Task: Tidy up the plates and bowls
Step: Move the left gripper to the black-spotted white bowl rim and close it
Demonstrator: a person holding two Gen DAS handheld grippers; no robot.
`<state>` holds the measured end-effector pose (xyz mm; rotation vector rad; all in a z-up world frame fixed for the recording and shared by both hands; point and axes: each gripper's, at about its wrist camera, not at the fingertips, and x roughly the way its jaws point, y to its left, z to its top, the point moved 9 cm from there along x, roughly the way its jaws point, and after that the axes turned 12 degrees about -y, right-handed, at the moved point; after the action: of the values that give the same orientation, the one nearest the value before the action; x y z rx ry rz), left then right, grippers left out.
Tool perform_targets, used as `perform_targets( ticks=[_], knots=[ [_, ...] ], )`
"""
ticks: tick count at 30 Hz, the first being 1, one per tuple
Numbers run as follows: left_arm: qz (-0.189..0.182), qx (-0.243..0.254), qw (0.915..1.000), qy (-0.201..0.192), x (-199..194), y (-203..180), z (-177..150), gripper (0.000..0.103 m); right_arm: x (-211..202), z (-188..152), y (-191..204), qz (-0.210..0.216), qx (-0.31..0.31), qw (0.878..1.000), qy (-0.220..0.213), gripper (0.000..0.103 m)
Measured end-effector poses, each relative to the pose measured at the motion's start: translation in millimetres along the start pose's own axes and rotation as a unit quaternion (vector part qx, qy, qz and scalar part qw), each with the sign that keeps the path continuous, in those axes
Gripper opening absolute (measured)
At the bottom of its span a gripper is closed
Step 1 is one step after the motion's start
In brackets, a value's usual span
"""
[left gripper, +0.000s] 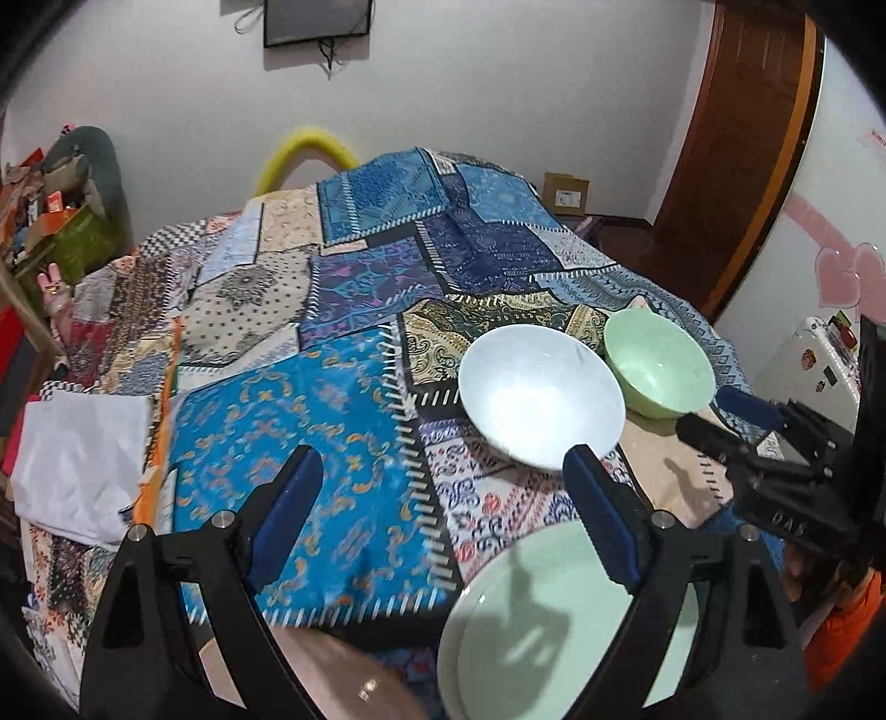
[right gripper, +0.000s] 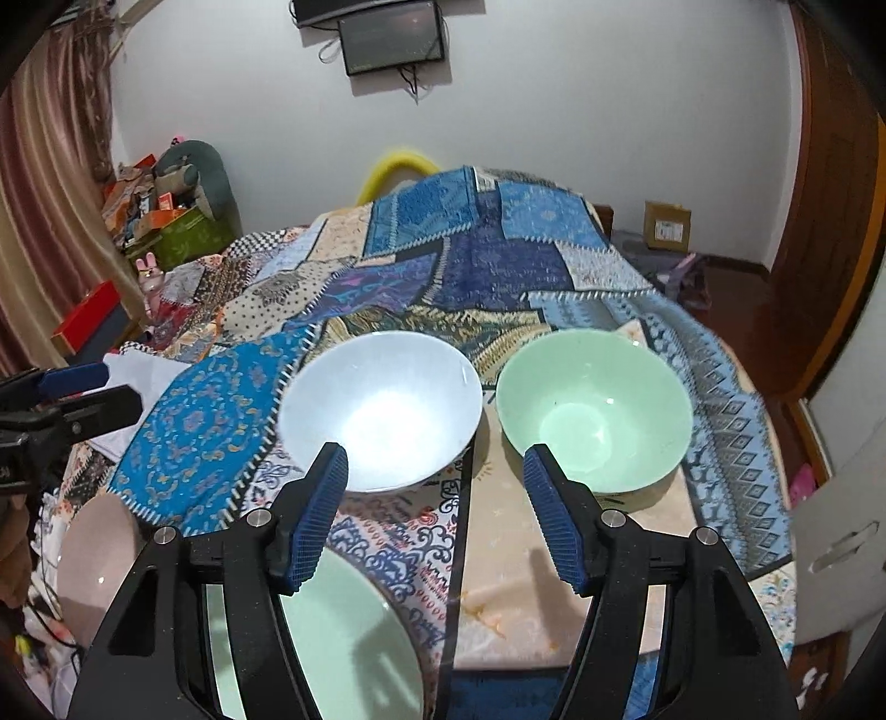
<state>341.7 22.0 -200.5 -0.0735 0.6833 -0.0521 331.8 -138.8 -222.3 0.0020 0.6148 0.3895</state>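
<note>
White walls are enclosing the room, with a dark screen (right gripper: 392,37) hanging high up, a brown wooden door (right gripper: 830,183) standing on the right and curtains (right gripper: 39,232) falling on the left. A patchwork cloth (right gripper: 487,260) is covering the desk. On it a white bowl (right gripper: 382,410) and a green bowl (right gripper: 595,410) are sitting side by side, just apart, while a green plate (right gripper: 343,631) is lying nearer and a pink plate (right gripper: 97,559) is resting at the near left edge. The left gripper (left gripper: 443,493) and right gripper (right gripper: 434,482) are hovering with fingers released, gripping nothing.
</note>
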Motion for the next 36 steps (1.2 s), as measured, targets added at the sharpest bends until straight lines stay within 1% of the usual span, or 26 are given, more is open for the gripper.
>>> perform_targets(
  ticks=[7,10,12,14,18,19,21,24,28,30,31,32,33,35,36],
  knots=[
    [0.004,-0.024,0.9982,0.055,63,5,-14,0.089,29,-16,-4,0.009,0.014,0.999,0.028,0.062],
    [0.003,-0.026,0.9977,0.062,79,4,-17,0.089,39,-21,-4,0.011,0.010,0.999,0.033,0.062],
    [0.005,-0.018,0.9979,0.062,90,2,-17,0.089,45,-24,-3,0.018,0.012,0.999,0.042,0.062],
    [0.007,-0.008,0.9978,0.065,100,0,-18,0.089,51,-27,-2,0.024,0.018,0.998,0.048,0.059],
    [0.010,0.006,0.9977,0.067,116,-4,-19,0.088,58,-29,-1,0.032,0.025,0.998,0.052,0.058],
    [0.011,0.007,0.9977,0.067,119,-5,-19,0.086,59,-30,-1,0.032,0.025,0.998,0.052,0.058],
    [0.009,0.008,0.9971,0.075,127,-6,-21,0.077,64,-31,-1,0.034,0.028,0.997,0.056,0.053],
    [0.005,0.013,0.9963,0.085,135,-8,-25,0.069,70,-33,1,0.040,0.035,0.996,0.064,0.045],
    [0.006,0.022,0.9958,0.088,145,-11,-28,0.067,76,-34,2,0.049,0.048,0.995,0.072,0.043],
    [0.007,0.027,0.9956,0.089,150,-12,-29,0.058,80,-36,2,0.054,0.057,0.994,0.079,0.041],
    [0.007,0.028,0.9951,0.095,153,-12,-32,0.055,82,-38,2,0.057,0.062,0.993,0.085,0.038],
    [0.003,0.026,0.9943,0.103,156,-13,-34,0.048,83,-39,2,0.055,0.062,0.993,0.088,0.037],
    [0.001,0.024,0.9937,0.110,159,-13,-37,0.044,84,-40,2,0.056,0.062,0.992,0.090,0.037],
    [0.002,0.022,0.9933,0.113,161,-13,-38,0.042,85,-39,0,0.057,0.068,0.992,0.088,0.031],
    [0.002,0.023,0.9933,0.114,162,-13,-39,0.040,85,-39,0,0.056,0.068,0.992,0.087,0.031]
  ],
)
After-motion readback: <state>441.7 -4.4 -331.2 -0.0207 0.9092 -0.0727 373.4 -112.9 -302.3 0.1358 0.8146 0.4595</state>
